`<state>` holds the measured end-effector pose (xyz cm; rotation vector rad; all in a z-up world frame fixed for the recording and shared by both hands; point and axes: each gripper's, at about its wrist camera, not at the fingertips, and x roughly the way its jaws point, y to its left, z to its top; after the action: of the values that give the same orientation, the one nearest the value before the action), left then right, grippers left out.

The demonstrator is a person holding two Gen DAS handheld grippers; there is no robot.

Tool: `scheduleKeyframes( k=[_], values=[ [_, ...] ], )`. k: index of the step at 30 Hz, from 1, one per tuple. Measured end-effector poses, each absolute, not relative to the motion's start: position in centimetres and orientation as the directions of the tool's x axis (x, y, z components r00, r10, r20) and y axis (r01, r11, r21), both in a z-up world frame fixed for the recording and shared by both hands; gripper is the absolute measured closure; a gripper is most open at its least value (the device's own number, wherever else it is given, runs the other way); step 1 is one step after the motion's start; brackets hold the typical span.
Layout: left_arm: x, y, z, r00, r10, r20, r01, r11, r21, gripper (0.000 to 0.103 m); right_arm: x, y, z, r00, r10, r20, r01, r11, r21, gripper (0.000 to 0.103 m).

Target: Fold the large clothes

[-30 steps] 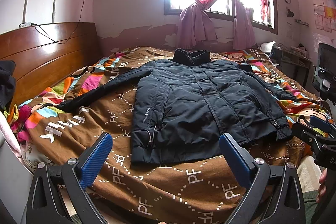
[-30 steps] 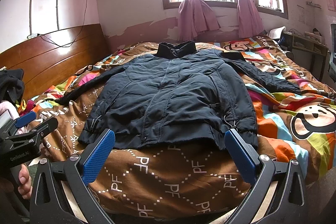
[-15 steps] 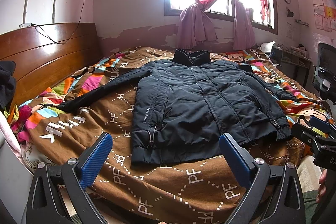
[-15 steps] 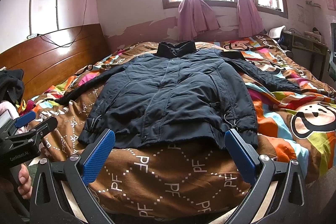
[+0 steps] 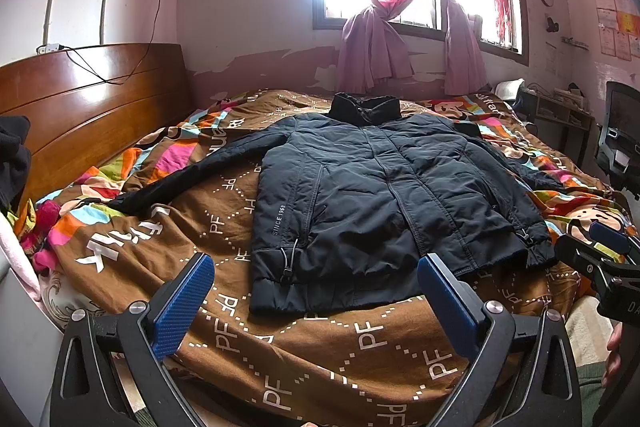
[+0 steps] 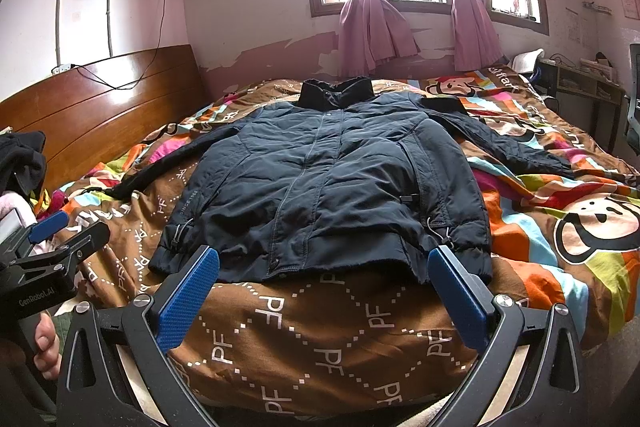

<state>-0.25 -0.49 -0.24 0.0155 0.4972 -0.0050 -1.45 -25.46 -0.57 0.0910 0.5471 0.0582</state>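
A big dark puffy jacket (image 5: 372,195) is lying flat, front up, on the bed's brown patterned blanket (image 5: 340,343), sleeves spread wide. Its bottom hem is sitting near the bed edge. The left hand-held gripper (image 5: 316,297) and right hand-held gripper (image 6: 324,287) are hanging wide open, holding nothing, just short of the hem.

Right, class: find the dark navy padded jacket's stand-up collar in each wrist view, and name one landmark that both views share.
Left wrist view: the dark navy padded jacket's stand-up collar sits just above centre, at the jacket's far end.
Right wrist view: the collar is centred, slightly higher in the frame.
Shared landmark: the knotted pink curtain hangs on the wall directly behind the collar in both.
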Motion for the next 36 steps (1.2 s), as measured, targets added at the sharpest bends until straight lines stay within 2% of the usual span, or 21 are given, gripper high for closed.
scheduleKeyframes(
  k=[24,30,36],
  values=[
    [0.0,-0.9,-0.4,0.873,0.006,-0.488,0.004,1.0,0.02,0.001,-1.5,-25.4,-0.8,0.848,0.081,-0.524,-0.029,0.994,0.106,0.001],
    [2.0,-0.2,-0.5,0.838,0.106,-0.536,-0.074,0.994,0.081,0.001,-0.1,-25.5,-1.6,0.81,0.108,-0.576,-0.032,0.989,0.142,0.001],
    [5.7,0.2,-0.4,0.815,0.143,-0.562,-0.109,0.99,0.094,0.001,3.0,-27.8,-1.5,0.798,0.122,-0.591,-0.004,0.981,0.196,0.001]
  ],
)
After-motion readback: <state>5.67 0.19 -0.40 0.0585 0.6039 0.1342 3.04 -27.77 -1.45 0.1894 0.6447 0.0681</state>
